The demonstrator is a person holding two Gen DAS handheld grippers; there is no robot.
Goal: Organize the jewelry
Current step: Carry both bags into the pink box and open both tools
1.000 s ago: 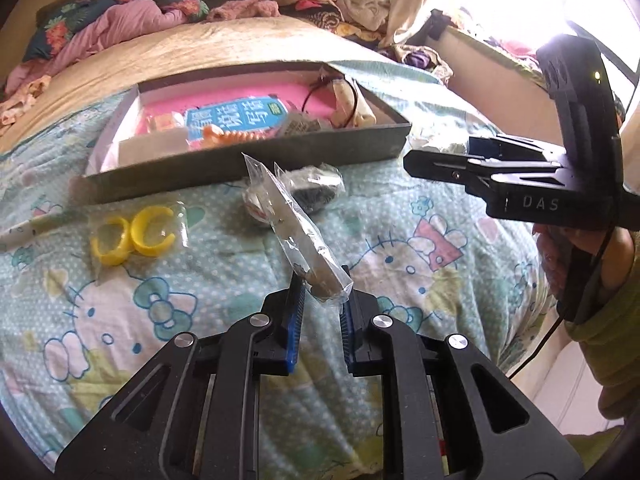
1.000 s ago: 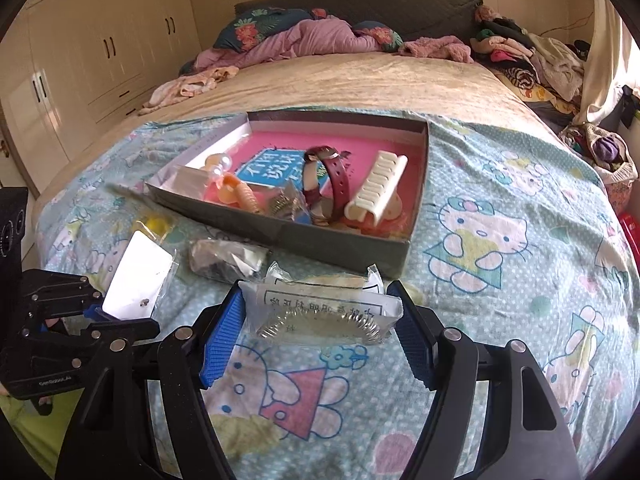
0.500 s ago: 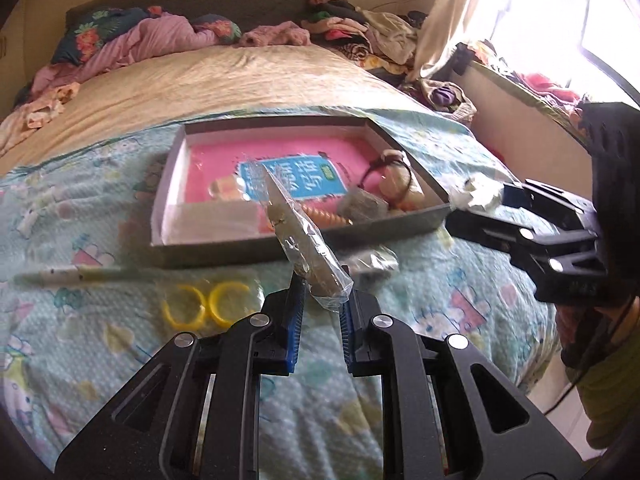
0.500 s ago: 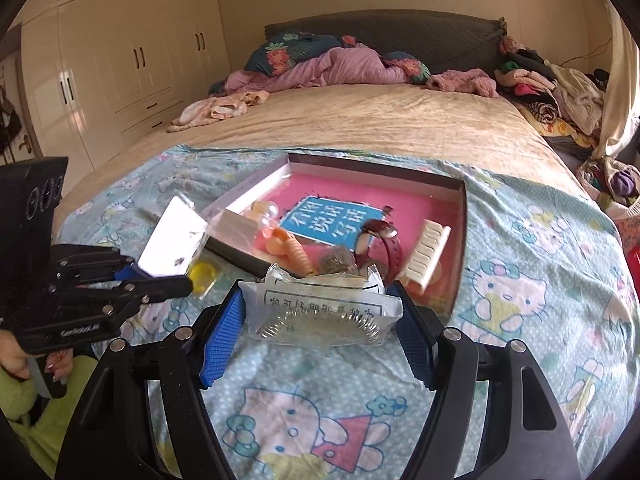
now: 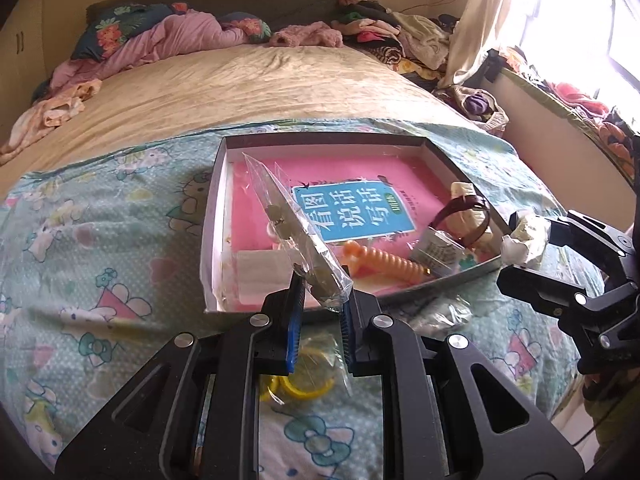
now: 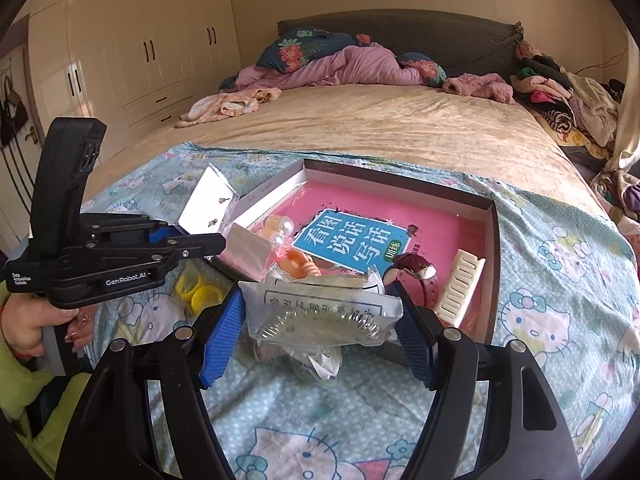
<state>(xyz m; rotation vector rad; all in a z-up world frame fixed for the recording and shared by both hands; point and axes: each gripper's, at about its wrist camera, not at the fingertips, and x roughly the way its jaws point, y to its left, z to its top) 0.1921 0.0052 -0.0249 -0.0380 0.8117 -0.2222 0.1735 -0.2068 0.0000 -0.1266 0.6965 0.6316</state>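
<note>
My left gripper (image 5: 320, 312) is shut on the lower end of a clear earring packet (image 5: 292, 232) with a white card, held edge-on above the near rim of the grey box (image 5: 216, 216). The right wrist view shows that packet (image 6: 208, 208) flat, with two small studs on it. My right gripper (image 6: 320, 320) is shut on a clear bag with a silver chain (image 6: 320, 312), gripped across its width just before the box's near wall (image 6: 490, 280). The box holds a pink booklet (image 5: 348, 208), a watch (image 6: 416, 272), a cream comb (image 6: 460, 284) and an orange clip (image 5: 384, 260).
Two yellow rings in a bag (image 6: 198, 292) lie on the Hello Kitty sheet (image 6: 560, 320) left of the box. A crumpled clear bag (image 5: 440, 312) lies by the box's near wall. Clothes are piled at the headboard and the right side; a wardrobe (image 6: 140, 48) stands to the left.
Both grippers have risen and moved toward the box with their packets still held. The earring packet now hangs over the box's near rim; the yellow rings have slipped beneath the left gripper.
</note>
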